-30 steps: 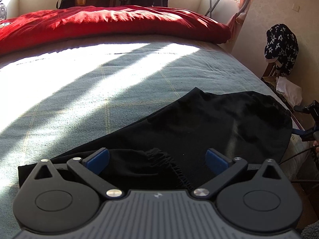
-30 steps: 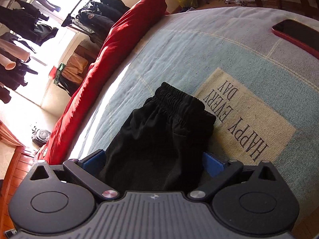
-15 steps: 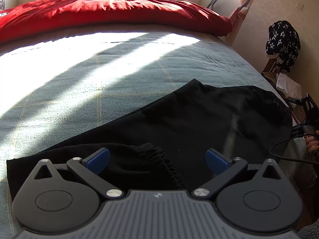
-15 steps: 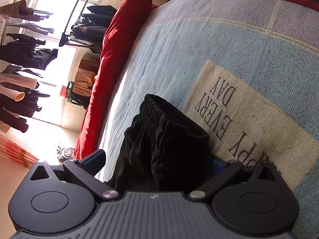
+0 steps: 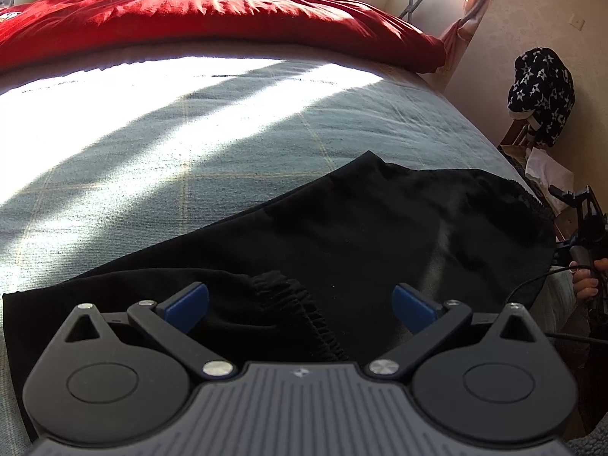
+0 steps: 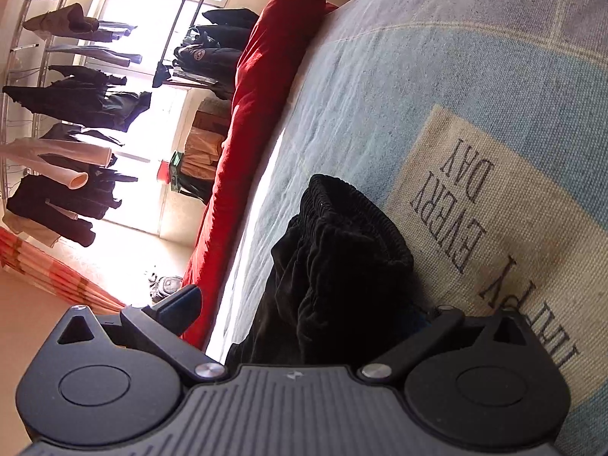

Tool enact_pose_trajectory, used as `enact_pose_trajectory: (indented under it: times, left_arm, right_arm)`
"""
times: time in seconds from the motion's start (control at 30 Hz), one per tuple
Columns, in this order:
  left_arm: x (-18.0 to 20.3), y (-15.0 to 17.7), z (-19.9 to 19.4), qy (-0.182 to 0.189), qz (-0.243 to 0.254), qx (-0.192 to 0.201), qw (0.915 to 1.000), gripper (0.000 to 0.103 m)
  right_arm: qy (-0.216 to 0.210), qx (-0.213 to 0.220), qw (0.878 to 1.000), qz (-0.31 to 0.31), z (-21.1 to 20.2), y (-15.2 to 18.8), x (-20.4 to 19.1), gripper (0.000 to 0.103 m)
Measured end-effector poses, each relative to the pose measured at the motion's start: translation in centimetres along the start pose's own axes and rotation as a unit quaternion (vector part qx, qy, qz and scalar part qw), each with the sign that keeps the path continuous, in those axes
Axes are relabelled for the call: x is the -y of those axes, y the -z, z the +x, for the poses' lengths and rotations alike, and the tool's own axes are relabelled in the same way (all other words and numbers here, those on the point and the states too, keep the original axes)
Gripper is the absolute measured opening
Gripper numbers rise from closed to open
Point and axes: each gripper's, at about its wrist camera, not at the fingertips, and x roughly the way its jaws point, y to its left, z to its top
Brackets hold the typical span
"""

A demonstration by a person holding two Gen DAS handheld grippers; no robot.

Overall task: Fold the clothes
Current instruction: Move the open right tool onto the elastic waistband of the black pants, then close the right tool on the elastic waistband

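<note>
Beyond us, bare bedspread runs to the red duvet; black shorts lie between both wide-open grippers, left gripper and right gripper.

Readable text appears in the right wrist view only. A beige patch on the blue bedspread carries dark serif capitals reading "HAPPY EVERY DAY", seen upside down; the first word is partly covered by the device body. A round emblem on a hanging dark jacket is too small to read.
</note>
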Motion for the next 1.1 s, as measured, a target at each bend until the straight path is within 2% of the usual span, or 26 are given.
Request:
enact_pose_trajectory:
  times: [0.13, 0.27, 0.4, 0.57, 0.73, 0.83, 0.87, 0.9, 0.93, 0.97, 1.0, 1.1]
  left_arm:
    - [0.3, 0.2, 0.2, 0.004, 0.002, -0.003, 1.0000, 0.102]
    - [0.0, 0.7, 0.1, 0.005, -0.011, -0.001, 0.9999, 0.102]
    - [-0.3, 0.7, 0.2, 0.003, -0.022, 0.003, 0.9997, 0.102]
    - [0.0, 0.6, 0.4, 0.003, -0.027, 0.004, 0.9996, 0.102]
    - [-0.4, 1.2, 0.0, 0.006, -0.038, 0.005, 0.9992, 0.102]
    - [-1.0, 1.4, 0.2, -0.004, -0.052, 0.004, 0.9986, 0.102]
    - [-1.1, 1.5, 0.2, -0.004, -0.054, 0.004, 0.9985, 0.102]
    - [-1.3, 1.5, 0.3, -0.005, -0.056, 0.003, 0.9984, 0.102]
    - [-1.3, 1.5, 0.4, -0.005, -0.058, 0.003, 0.9983, 0.102]
    - [-1.3, 1.5, 0.5, -0.005, -0.057, 0.002, 0.9983, 0.102]
    - [-1.3, 1.5, 0.7, -0.005, -0.057, 0.001, 0.9984, 0.102]
    - [-1.2, 1.6, 0.9, -0.007, -0.056, -0.002, 0.9984, 0.102]
  right_arm:
    - [0.005, -0.014, 1.000, 0.007, 1.1, -1.3, -0.1, 0.103]
    - [0.022, -0.048, 0.999, -0.005, 0.2, 1.0, -0.9, 0.103]
    - [0.010, -0.047, 0.999, -0.021, 0.3, 2.6, -1.2, 0.103]
    - [-0.019, -0.038, 0.999, -0.007, 1.7, 0.2, -0.3, 0.103]
    - [-0.055, -0.021, 0.998, -0.004, 0.1, 1.2, 0.8, 0.101]
    - [-0.038, -0.018, 0.999, -0.003, 0.1, 1.2, 1.1, 0.093]
    - [-0.024, -0.021, 0.999, -0.007, 0.2, 1.1, 1.1, 0.085]
    - [-0.003, -0.026, 1.000, -0.015, 0.4, 1.1, 1.0, 0.072]
    - [0.011, -0.028, 0.999, -0.016, 0.5, 1.1, 1.2, 0.064]
    - [0.020, -0.026, 0.999, -0.010, 0.4, 1.1, 1.6, 0.048]
    - [0.020, -0.023, 1.000, 0.001, 0.2, 1.1, 2.2, 0.038]
    - [0.022, -0.021, 1.000, 0.008, 0.2, 1.3, 2.7, 0.033]
